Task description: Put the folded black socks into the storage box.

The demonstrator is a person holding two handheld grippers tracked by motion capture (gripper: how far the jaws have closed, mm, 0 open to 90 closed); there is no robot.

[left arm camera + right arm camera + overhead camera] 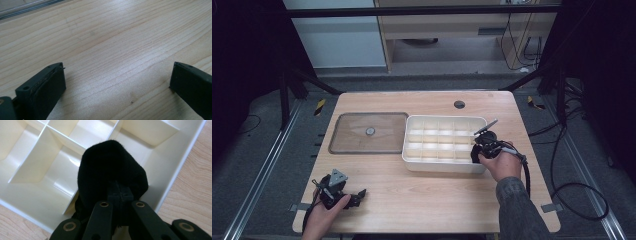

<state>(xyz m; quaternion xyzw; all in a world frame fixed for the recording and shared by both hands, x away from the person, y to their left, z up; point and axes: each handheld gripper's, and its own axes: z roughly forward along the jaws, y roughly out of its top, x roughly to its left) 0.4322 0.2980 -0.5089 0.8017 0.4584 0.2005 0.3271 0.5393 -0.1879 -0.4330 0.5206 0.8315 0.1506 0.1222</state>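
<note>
A white tray [439, 167] split into several compartments stands right of the table's middle. At its near right corner my right gripper [477, 149] is shut on a black soft cloth item [475, 156]. In the right gripper view the jaws meet at the right gripper [119, 193] tip, and the black cloth [110, 167] bulges ahead of them over a compartment by the tray's rim [175, 170]. My left gripper [356, 196] rests near the front left of the table. Its jaws stand wide apart with bare wood between them, seen at the left gripper [117, 75].
A clear flat lid [352, 137] with a small round knob [370, 131] lies left of the tray. The wooden table [427, 200] has a cable hole [459, 104] near its far edge. Black cables trail on the floor at the right.
</note>
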